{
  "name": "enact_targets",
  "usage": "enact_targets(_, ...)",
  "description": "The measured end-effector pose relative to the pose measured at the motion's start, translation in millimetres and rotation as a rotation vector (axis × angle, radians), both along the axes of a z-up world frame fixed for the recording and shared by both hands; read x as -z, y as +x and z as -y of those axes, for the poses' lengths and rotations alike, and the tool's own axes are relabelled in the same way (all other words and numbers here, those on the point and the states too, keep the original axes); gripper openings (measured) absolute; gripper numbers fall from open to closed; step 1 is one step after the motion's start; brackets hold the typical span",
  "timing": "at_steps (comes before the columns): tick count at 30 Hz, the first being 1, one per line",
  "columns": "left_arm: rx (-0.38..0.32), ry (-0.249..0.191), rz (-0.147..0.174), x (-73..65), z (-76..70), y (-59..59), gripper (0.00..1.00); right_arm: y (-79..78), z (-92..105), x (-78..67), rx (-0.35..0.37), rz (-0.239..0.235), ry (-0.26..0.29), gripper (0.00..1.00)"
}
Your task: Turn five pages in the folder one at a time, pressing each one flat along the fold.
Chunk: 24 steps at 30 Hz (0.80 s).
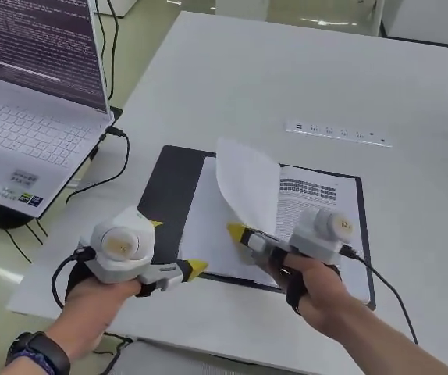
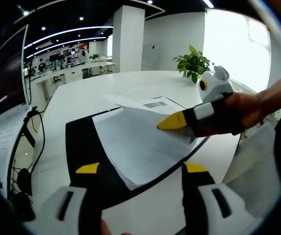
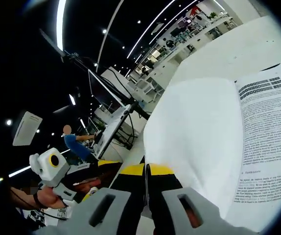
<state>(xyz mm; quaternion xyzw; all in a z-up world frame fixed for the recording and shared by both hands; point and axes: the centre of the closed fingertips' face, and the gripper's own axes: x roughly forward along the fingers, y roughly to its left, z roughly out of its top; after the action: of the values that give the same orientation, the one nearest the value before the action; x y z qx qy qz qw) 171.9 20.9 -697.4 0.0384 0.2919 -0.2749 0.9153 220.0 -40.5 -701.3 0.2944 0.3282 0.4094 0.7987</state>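
The folder [image 1: 169, 195] lies open on the white surface [image 1: 286, 70], near the person's edge, its black cover bare on the left and a printed sheet [image 1: 318, 195] lying flat on the right. One page [image 1: 247, 183] stands up from the middle of the folder, curling over toward the left, its blank side facing the head view.

The right gripper [image 1: 240, 233] has this page by its near lower edge. In the right gripper view its jaws [image 3: 147, 170] stand closed together, the yellow tips pinching the white sheet, with the printed sheet lying to the right of it. The left gripper [image 1: 193, 269] sits low by the near edge of the folder's left half. In the left gripper view its jaws [image 2: 141, 168] stand wide apart with nothing gripped, the black cover and the raised page lying ahead of them and the right gripper [image 2: 172, 122] across at the page's edge. Whether the left tips touch the surface I cannot tell.

An open laptop [image 1: 29, 101] sits at the far left with a black cable [image 1: 103, 176] trailing toward the folder. Beyond the folder lies a long pale strip [image 1: 337, 133], possibly a power strip.
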Motion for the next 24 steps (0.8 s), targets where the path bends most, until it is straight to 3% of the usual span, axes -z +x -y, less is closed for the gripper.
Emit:
enact_targets(14, -0.025, -0.026, 0.023, -9.6, -10.7, 0.9, 0.66, 6.4, -27.3, 20.8, -0.009, -0.057, -0.006, 0.00)
enact_targets(24, -0.042, -0.044, 0.016, -7.5, -19.2, -4.2, 0.66, 9.3, -43.2, 36.7, 0.003, -0.104, -0.008, 0.00)
